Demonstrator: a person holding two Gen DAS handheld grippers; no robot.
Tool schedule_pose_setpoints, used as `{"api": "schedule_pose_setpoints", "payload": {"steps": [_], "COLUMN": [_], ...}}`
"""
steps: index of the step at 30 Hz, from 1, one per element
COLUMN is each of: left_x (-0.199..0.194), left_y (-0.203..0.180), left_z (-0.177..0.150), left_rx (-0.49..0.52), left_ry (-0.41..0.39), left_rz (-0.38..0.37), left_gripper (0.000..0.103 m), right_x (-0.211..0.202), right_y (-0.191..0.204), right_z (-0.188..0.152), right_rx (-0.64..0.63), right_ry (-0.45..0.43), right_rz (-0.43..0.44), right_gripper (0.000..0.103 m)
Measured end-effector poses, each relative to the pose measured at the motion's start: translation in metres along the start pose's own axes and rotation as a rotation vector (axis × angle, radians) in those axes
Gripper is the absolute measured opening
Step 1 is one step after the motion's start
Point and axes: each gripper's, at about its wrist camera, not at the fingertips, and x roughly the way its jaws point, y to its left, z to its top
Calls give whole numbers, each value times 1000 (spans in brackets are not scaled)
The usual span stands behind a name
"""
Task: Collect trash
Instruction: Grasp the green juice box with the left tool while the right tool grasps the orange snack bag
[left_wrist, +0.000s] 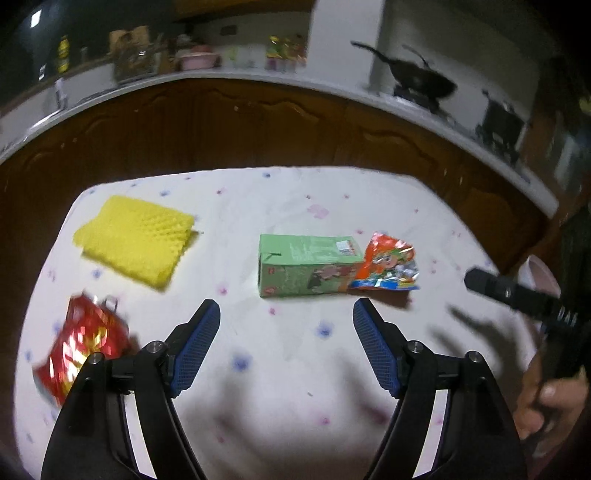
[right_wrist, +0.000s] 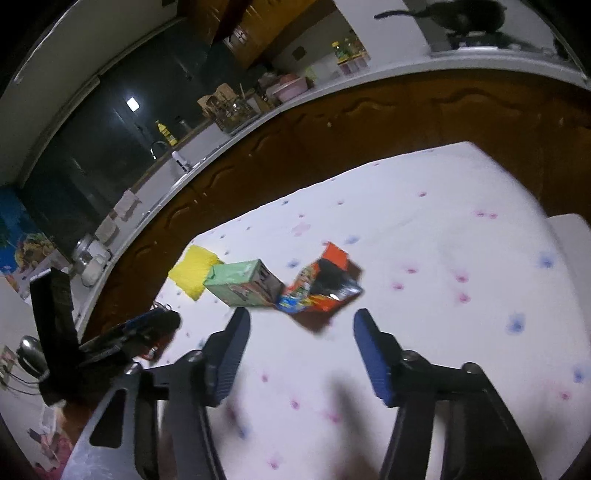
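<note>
Left hand-held gripper (left_wrist: 286, 317) released, nothing between jaws, above flowered counter (left_wrist: 258, 424). Right hand-held gripper (right_wrist: 301, 325) released, empty. Green juice carton (left_wrist: 306, 271) lies mid-counter, orange snack wrapper (left_wrist: 388, 264) touching its right end. Red wrapper (left_wrist: 86, 345) near left; yellow foam net (left_wrist: 136, 238) far left.

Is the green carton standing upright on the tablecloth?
No. The green carton lies on its side beside the orange wrapper.

red snack bag (left_wrist: 83, 341): glossy foil
green carton (left_wrist: 308, 271): matt card
yellow mat (left_wrist: 135, 240): bumpy foam
desk (left_wrist: 295, 206): soft printed cloth
cabinet doors (left_wrist: 207, 125): polished wood
</note>
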Motion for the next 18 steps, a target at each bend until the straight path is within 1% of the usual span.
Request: {"api": "schedule_pose_setpoints", "payload": {"steps": [2,4,5,9,12,13,14,15,16,18], "left_x": [12,23,30,49,61,65,68,70,71,69], "left_y": [5,10,12,8,4,3,3,2,0,-3], "left_z": [7,12,15,26,33,37,38,40,40,40], "left_rx": [33,60,79,195,238,243,247,251,253,255], "left_ry": [18,35,59,92,98,101,99,97,101,90], "left_rz": [4,2,-1,0,-36,-45,-62,-81,-95,-134], "left_gripper": [76,77,77,78,80,80,80,80,80,79], "right_x": [11,26,33,54,64,67,69,71,72,68], "right_y": [0,-4,-7,-18,-23,-23,-23,-24,-25,-27], "right_z": [5,10,13,19,23,23,24,25,25,25], "right_rx": [15,51,72,128,155,157,158,157,157,147], "right_ry": [14,37,47,80,91,94,98,103,105,94], "right_rz": [1,6,8,3,14,10,5,3,2,-8], "right_gripper": [53,52,51,51,49,41,27,17,4,3]}}
